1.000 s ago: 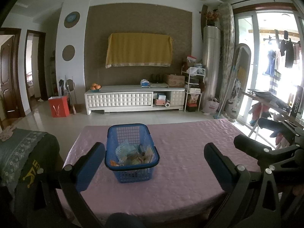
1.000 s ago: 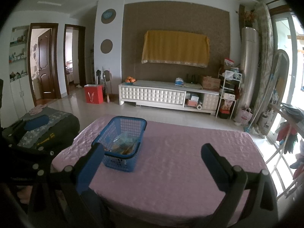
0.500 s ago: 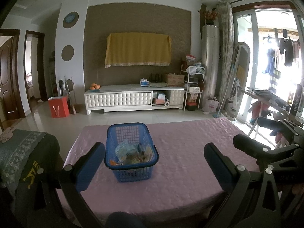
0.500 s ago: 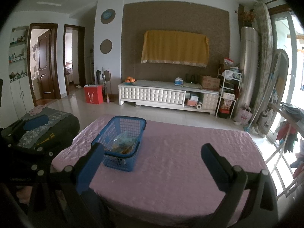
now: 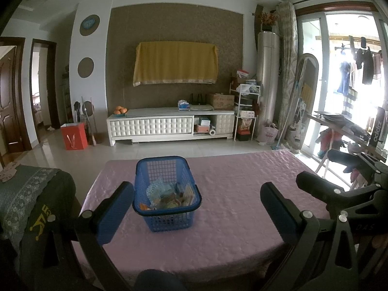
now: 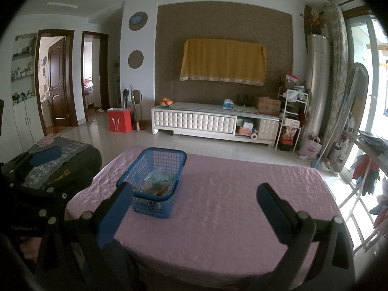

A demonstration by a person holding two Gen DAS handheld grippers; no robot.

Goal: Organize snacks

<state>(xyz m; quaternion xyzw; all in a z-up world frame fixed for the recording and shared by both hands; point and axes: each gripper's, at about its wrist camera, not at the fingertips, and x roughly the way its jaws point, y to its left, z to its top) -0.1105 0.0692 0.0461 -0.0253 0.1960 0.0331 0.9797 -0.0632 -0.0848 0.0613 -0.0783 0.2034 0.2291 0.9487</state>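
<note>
A blue plastic basket (image 5: pixel 167 214) stands on the pink tablecloth (image 5: pixel 230 194), left of centre, with several snack packets (image 5: pixel 167 194) inside. It also shows in the right wrist view (image 6: pixel 151 203) with the packets (image 6: pixel 157 181). My left gripper (image 5: pixel 196 208) is open and empty, held above the table's near edge, with the basket just inside its left finger. My right gripper (image 6: pixel 194 208) is open and empty, to the right of the basket. The right gripper also shows at the right edge of the left wrist view (image 5: pixel 339 189).
A dark chair back with a patterned cloth (image 5: pixel 29 194) stands left of the table. A white TV cabinet (image 5: pixel 169 126) lines the far wall. A drying rack and ironing board (image 6: pixel 363 160) stand to the right by the balcony door.
Both grippers have hardly moved. The view has drifted slightly. The basket and packets stay where they were.
</note>
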